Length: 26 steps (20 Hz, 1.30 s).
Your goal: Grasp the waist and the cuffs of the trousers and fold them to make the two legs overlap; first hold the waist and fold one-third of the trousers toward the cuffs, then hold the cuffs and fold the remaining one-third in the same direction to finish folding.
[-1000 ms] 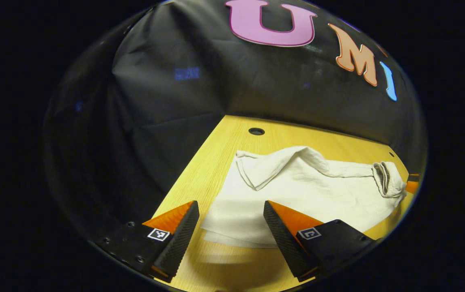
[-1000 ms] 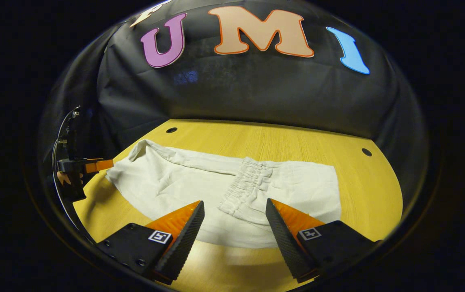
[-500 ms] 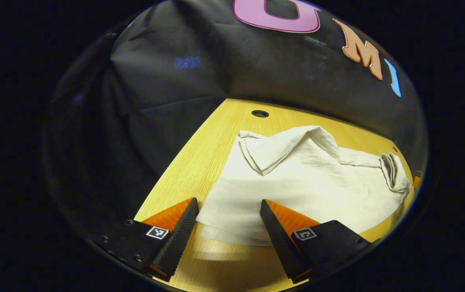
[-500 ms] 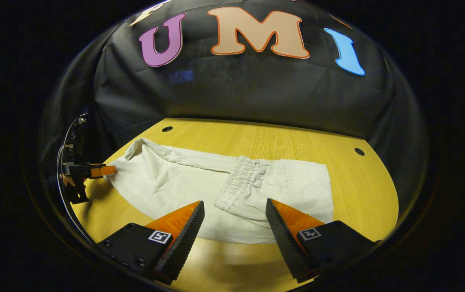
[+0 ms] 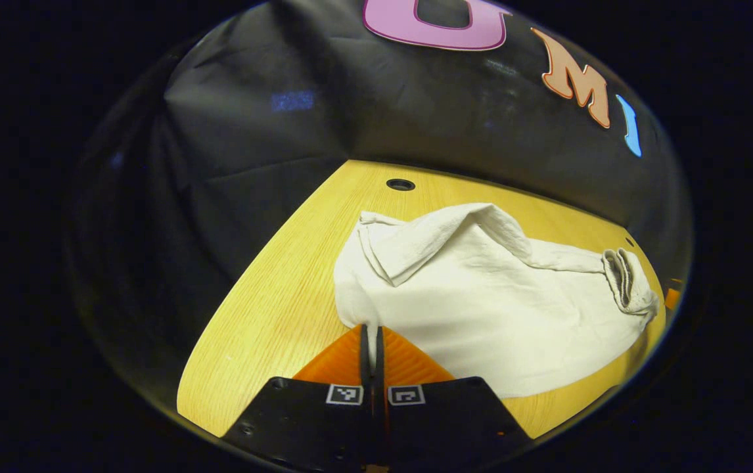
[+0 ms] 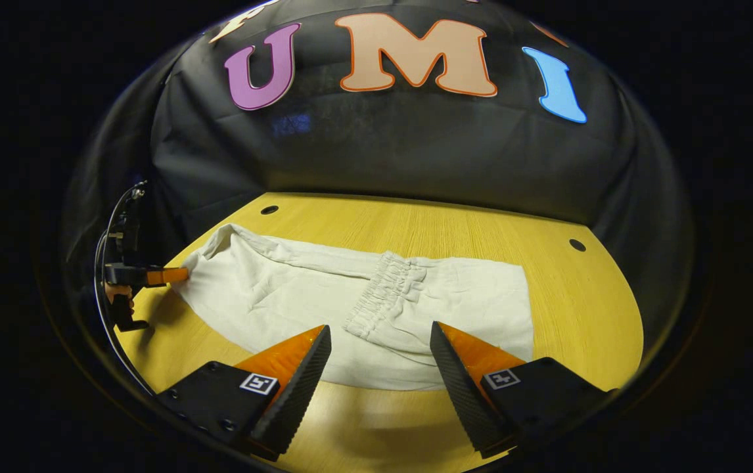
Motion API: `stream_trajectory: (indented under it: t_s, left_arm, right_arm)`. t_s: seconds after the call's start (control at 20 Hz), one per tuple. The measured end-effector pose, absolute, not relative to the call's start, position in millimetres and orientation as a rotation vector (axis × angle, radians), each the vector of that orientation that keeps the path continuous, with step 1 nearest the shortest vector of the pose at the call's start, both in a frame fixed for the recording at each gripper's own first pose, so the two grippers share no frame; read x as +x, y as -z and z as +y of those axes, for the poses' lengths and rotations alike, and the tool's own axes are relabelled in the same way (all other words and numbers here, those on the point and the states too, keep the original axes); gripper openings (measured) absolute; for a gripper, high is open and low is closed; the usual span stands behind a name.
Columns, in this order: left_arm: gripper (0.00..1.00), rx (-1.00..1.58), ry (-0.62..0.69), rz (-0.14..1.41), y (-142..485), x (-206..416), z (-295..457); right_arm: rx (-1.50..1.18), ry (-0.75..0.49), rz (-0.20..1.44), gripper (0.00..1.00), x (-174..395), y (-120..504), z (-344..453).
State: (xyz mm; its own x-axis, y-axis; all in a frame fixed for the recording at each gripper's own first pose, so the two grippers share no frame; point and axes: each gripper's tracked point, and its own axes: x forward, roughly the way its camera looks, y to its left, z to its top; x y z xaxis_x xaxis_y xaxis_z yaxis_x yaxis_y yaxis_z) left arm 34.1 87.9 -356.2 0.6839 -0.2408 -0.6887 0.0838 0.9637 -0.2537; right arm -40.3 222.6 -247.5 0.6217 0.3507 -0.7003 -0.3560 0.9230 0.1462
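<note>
Jaws of the left gripper (image 5: pixel 371 338) are pressed together on the near edge of the white trousers (image 5: pixel 481 295) at the cuff end, with a thin sliver of cloth showing between the two fingers. Jaws of the right gripper (image 6: pixel 380 355) stand wide apart just above the near hem of the trousers (image 6: pixel 363 309), close to the elastic waist (image 6: pixel 383 289), and touch nothing that can be made out.

Lying flat on the yellow wooden counter (image 6: pixel 587 309), the trousers are already partly folded: in the right gripper view the gathered waist lies on top of the legs near the middle of the cloth, and the cuff end stretches off to the left. In the left gripper view the far cuff (image 5: pixel 409 240) is turned over in a loose flap, and the bunched waist (image 5: pixel 626 282) sits at the far right end.

In the right gripper view the left gripper (image 6: pixel 169 274) shows at the left edge, its tips meeting the corner of the cloth.

Small round holes (image 6: pixel 269 209) mark the counter near its far edge. Each finger carries a small square black-and-white marker (image 6: pixel 258 383); its pattern holds no readable writing.
</note>
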Motion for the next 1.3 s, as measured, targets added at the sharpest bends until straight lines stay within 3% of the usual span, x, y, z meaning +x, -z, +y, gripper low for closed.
stream_trajectory:
  t_s: [0.1, 0.15, 0.2, 0.25, 0.55, 1.05, 1.1, 1.3]
  left_arm:
    - [0.00, -0.230, 0.186, 0.823, 349, 31, 80]
    - [0.00, -0.240, 0.184, 0.809, 340, 35, 77]
    - [0.00, -0.250, 0.183, 0.783, 328, 39, 76]
    - [0.00, -0.261, 0.180, 0.757, 309, 41, 71]
    - [0.00, -0.282, 0.221, 0.640, 234, 57, 17]
    - [0.00, -0.270, 0.304, 0.564, 166, 63, -78]
    - [0.00, -0.270, 0.318, 0.558, 161, 64, -88]
    - [0.00, -0.260, 0.380, 0.529, 139, 66, -134]
  right_arm:
    - [-0.010, -0.416, 0.793, 0.94, -38, 243, 216]
    - [0.001, -0.420, 0.786, 0.98, -37, 242, 214]
    - [0.012, -0.423, 0.776, 0.94, -34, 239, 210]
    - [0.023, -0.421, 0.769, 0.98, -32, 237, 203]
    - [0.063, -0.442, 0.751, 0.98, -30, 229, 172]
    - [0.101, -0.423, 0.733, 0.98, -30, 228, 103]
    - [0.105, -0.417, 0.734, 0.94, -31, 228, 97]
    - [0.117, -0.399, 0.727, 0.98, -32, 226, 73]
